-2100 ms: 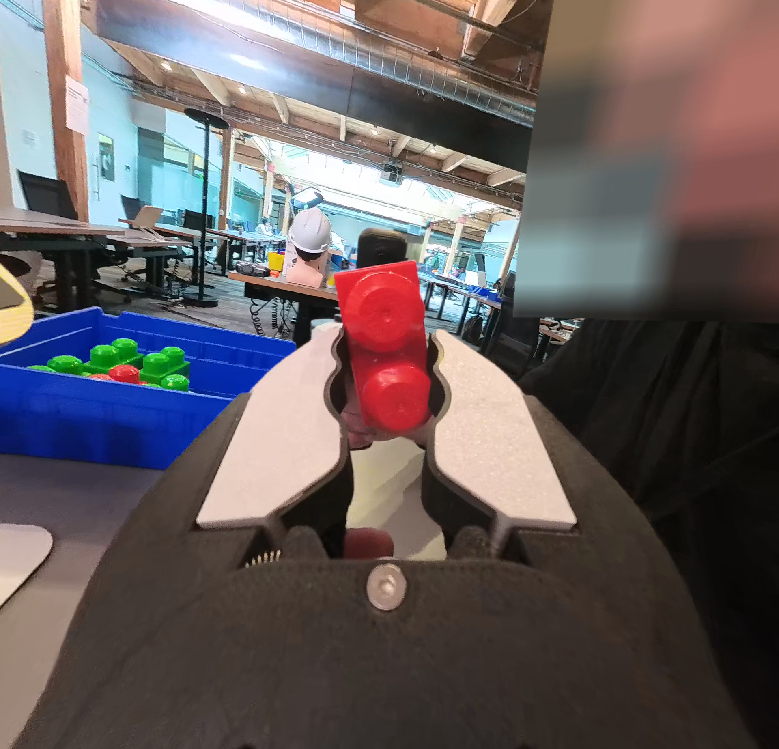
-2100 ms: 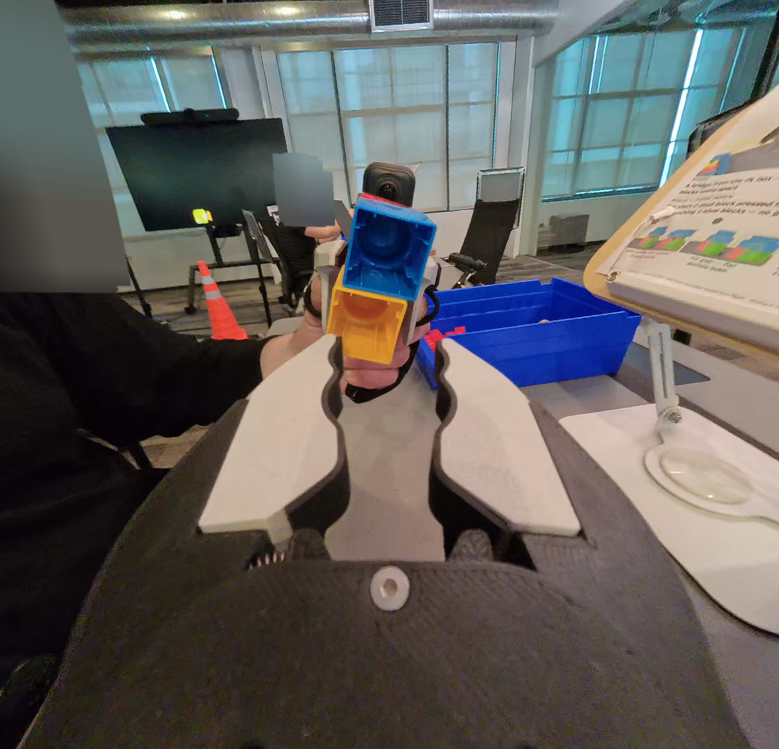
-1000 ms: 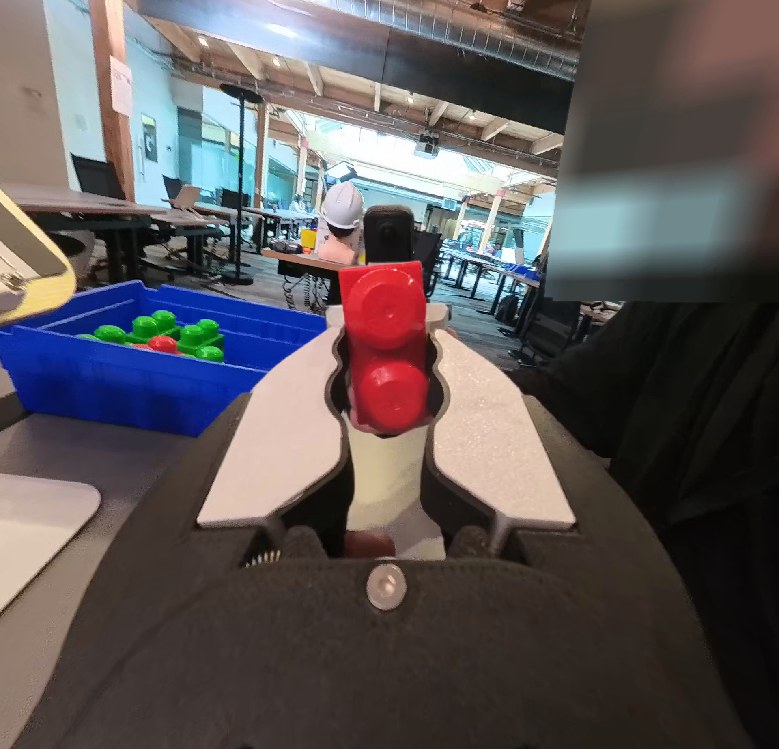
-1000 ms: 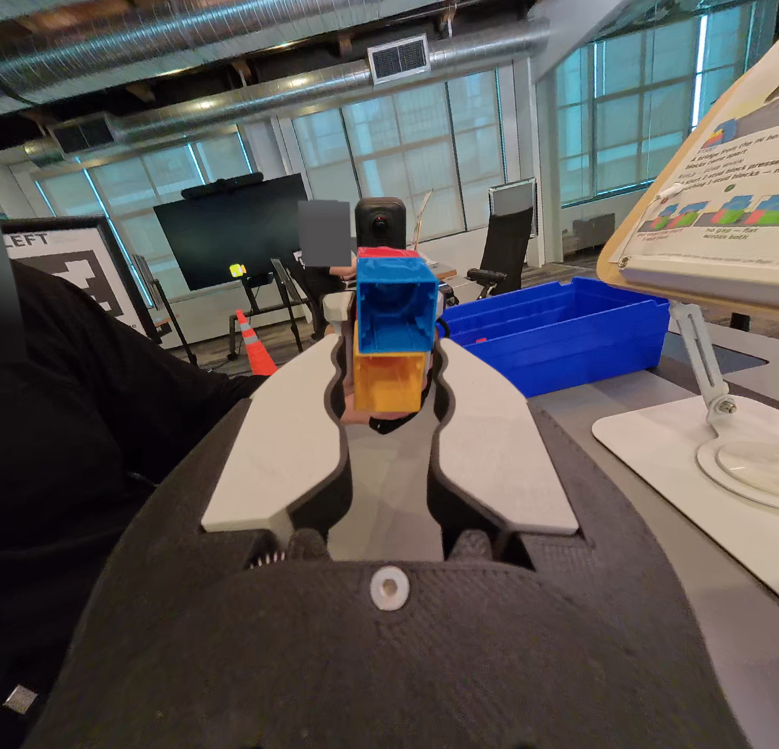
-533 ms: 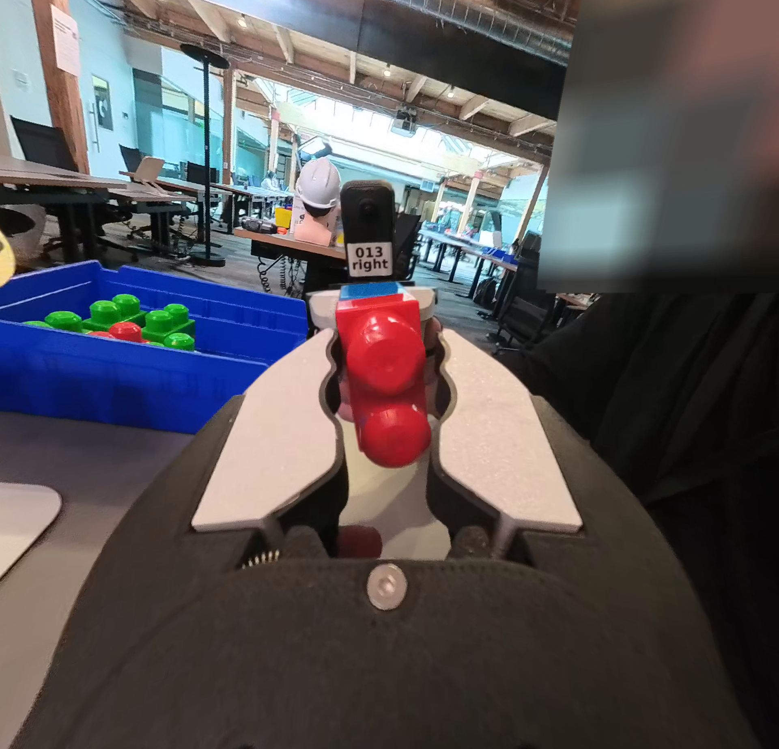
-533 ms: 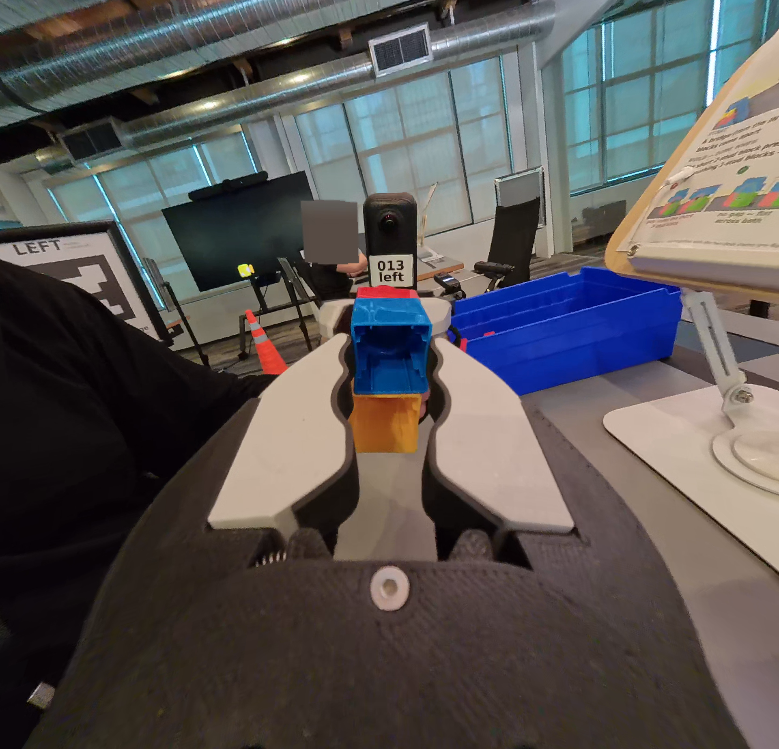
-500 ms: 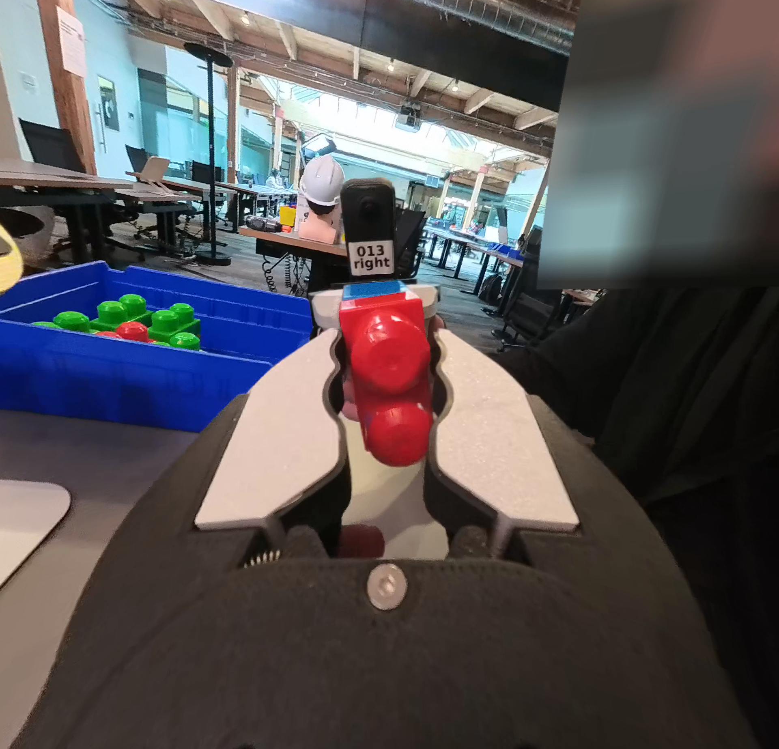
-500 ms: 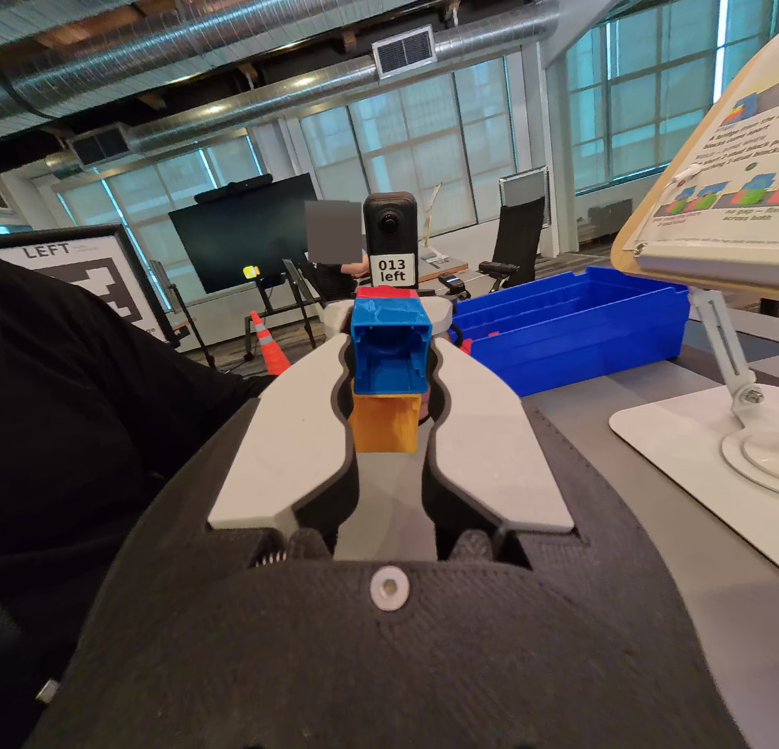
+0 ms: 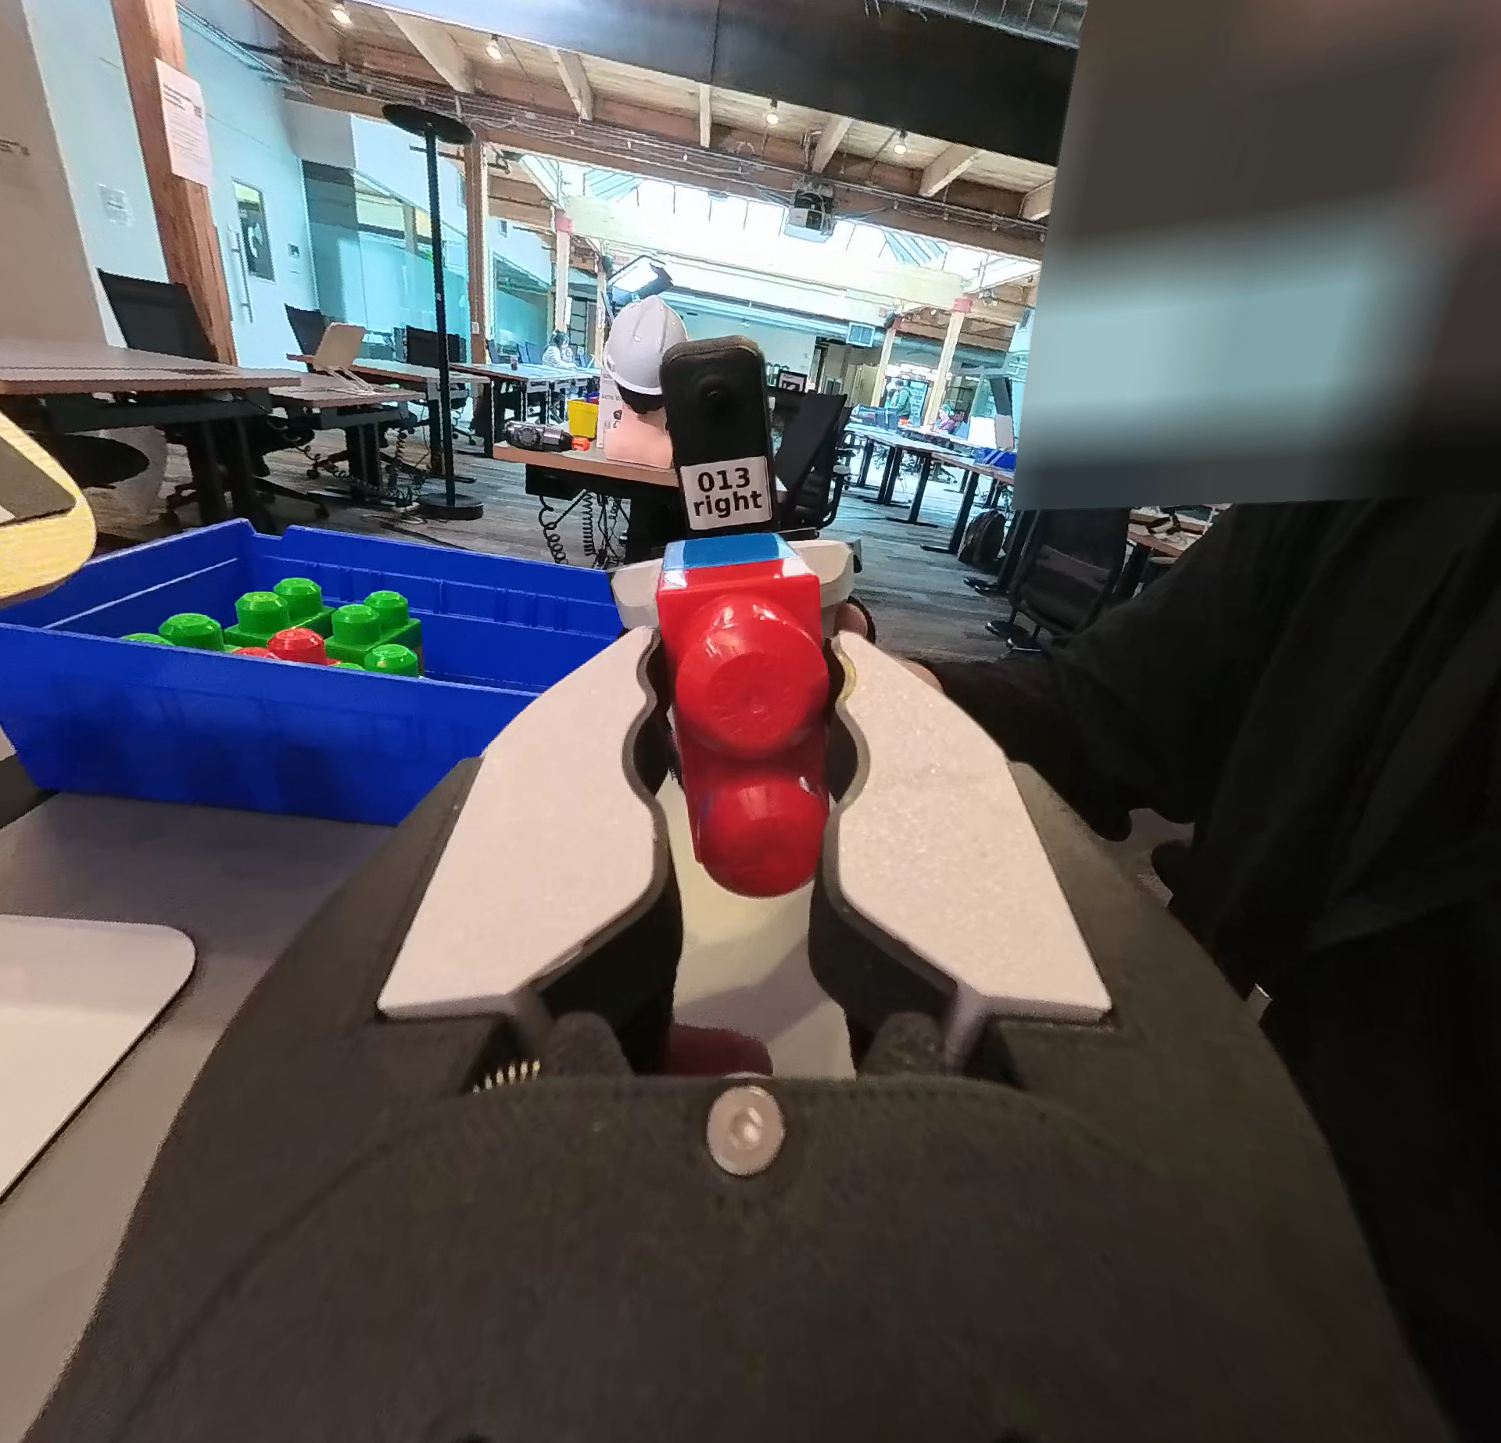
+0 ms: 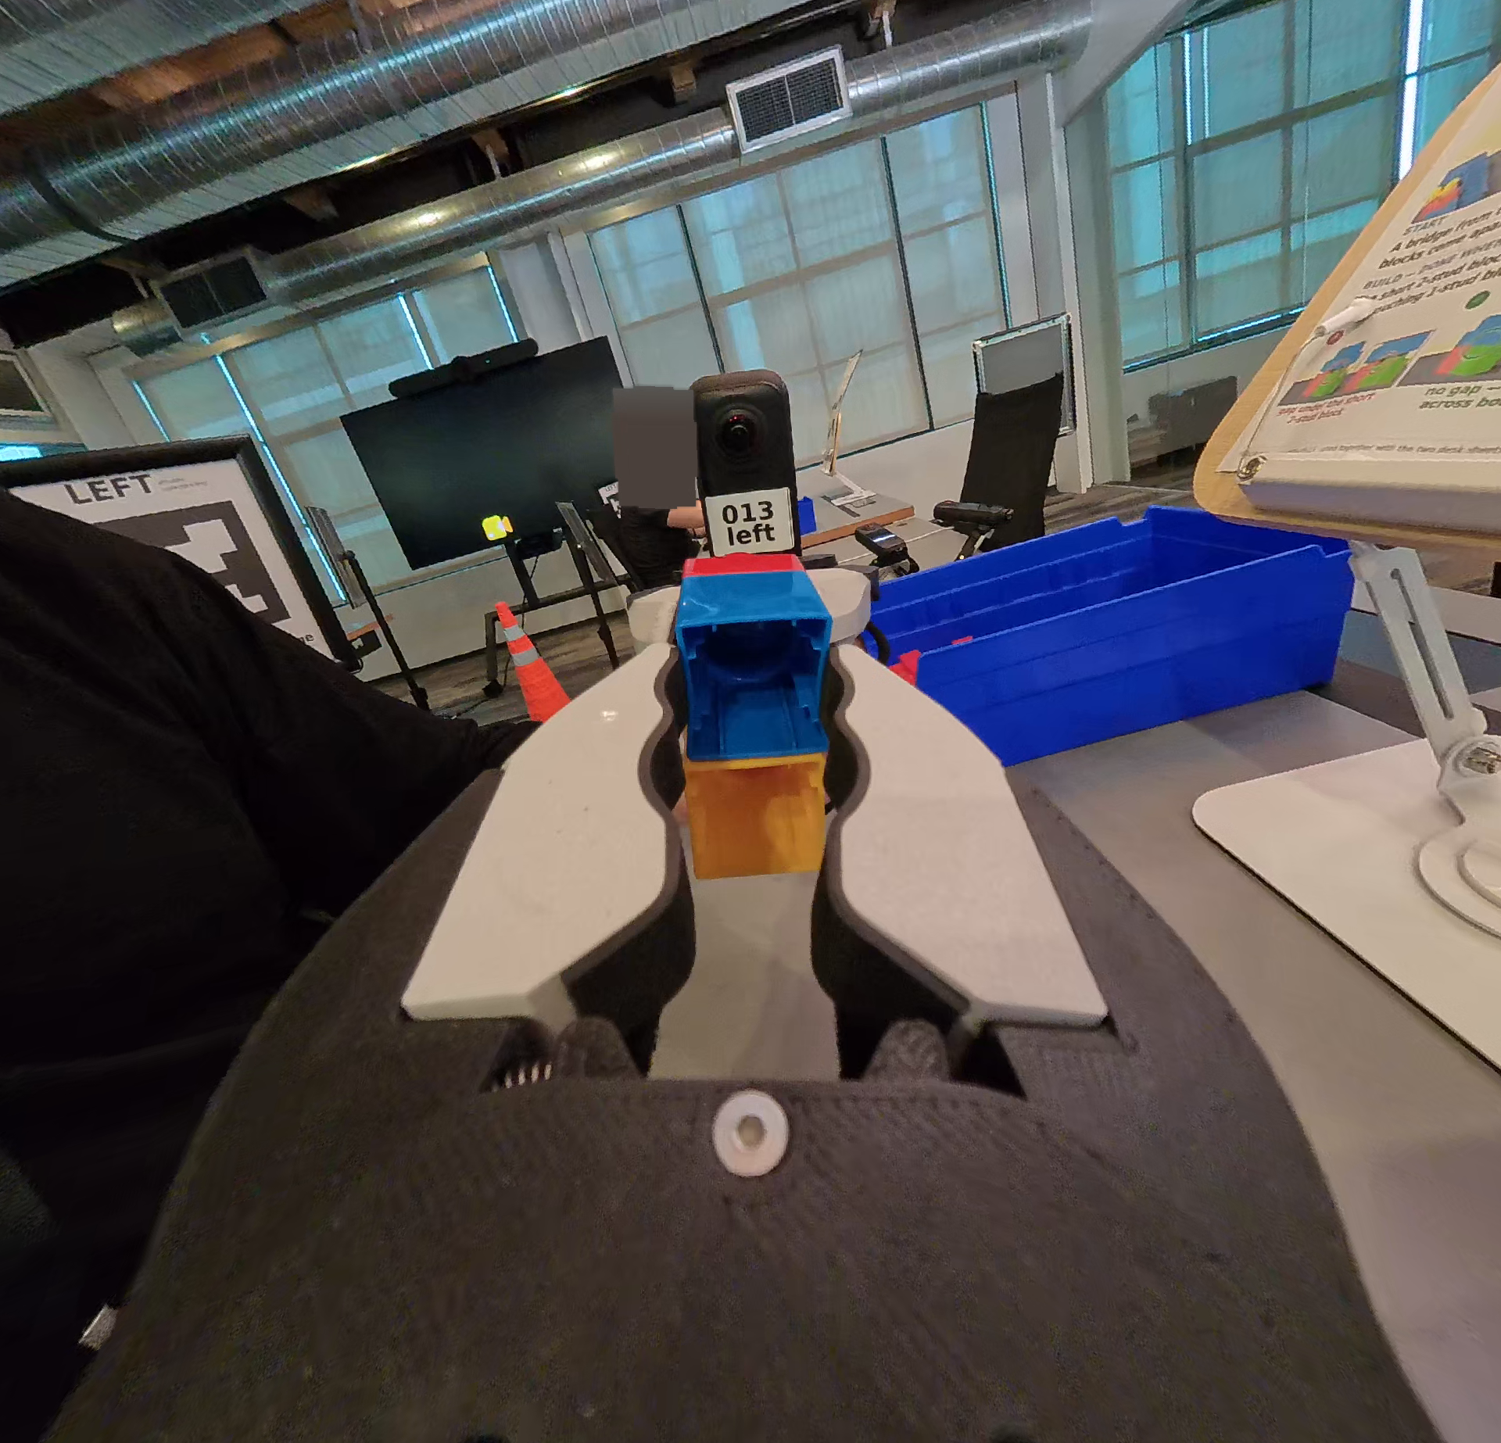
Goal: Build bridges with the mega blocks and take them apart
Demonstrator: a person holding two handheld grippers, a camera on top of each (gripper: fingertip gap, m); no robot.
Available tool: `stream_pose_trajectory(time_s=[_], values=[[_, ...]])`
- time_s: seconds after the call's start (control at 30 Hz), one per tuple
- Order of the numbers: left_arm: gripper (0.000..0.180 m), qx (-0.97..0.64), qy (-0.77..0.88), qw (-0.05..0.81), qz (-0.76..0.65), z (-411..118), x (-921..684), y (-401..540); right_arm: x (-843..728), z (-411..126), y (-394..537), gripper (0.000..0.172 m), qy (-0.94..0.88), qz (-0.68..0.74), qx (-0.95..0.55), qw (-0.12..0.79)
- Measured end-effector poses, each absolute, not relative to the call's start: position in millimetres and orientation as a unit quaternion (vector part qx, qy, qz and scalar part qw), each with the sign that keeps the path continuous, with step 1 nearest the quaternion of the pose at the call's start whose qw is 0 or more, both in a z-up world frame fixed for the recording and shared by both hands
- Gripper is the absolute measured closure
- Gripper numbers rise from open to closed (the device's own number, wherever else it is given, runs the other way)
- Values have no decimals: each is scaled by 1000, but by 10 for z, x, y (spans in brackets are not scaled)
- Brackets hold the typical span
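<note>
Left wrist view shows my left gripper clamped on the red block, studs facing me. Opposite, my right gripper pinches the blue block, with the orange block just below it. Both grippers meet tip to tip, the blue bin left of mine.

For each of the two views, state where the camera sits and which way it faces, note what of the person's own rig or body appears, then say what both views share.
Left wrist view: sits on the left gripper, facing along its jaws, which clamp the red block; beyond stand the right gripper, a blue bin and a black sleeve.
Right wrist view: sits on the right gripper, facing back at the left gripper; its jaws clamp the blue block, with an orange block below.
Shared: the joined blocks, seen from opposite ends, and the bin.
</note>
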State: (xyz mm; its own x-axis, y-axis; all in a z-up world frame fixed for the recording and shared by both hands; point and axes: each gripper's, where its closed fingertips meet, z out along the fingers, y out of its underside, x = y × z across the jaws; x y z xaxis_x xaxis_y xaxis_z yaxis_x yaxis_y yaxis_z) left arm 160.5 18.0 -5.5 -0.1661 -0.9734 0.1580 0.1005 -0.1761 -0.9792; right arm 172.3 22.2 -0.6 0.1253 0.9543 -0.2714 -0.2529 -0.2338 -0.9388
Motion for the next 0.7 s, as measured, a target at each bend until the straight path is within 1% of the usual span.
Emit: stream_pose_trajectory(time_s=[0.17, 0.33, 0.4, 0.43, 0.53, 0.57, 0.6, 0.7], values=[[145, -486, 469, 428, -600, -125, 1612, 216, 1723, -51, 255, 139, -338, 558, -548, 523], [145, -521, 425, 394, -627, -187, 1658, 341, 1799, -113, 401, 138, -310, 564, -560, 522], [146, -535, 383, 387, -647, -186, 1620, 451, 1831, -195, 444, 127, -303, 573, -569, 506], [145, -536, 364, 386, -656, -179, 1590, 503, 1828, -244, 445, 129, -309, 574, -573, 496], [146, -537, 347, 373, -672, -183, 1573, 535, 1739, -371, 444, 127, -321, 572, -588, 473], [145, -540, 354, 373, -666, -206, 1602, 515, 1696, -378, 422, 128, -323, 579, -586, 466], [145, -538, 357, 369, -669, -210, 1627, 482, 1666, -394, 422, 134, -324, 578, -587, 465], [145, -540, 360, 377, -661, -208, 1622, 491, 1645, -420, 425, 136, -322, 581, -591, 458]])
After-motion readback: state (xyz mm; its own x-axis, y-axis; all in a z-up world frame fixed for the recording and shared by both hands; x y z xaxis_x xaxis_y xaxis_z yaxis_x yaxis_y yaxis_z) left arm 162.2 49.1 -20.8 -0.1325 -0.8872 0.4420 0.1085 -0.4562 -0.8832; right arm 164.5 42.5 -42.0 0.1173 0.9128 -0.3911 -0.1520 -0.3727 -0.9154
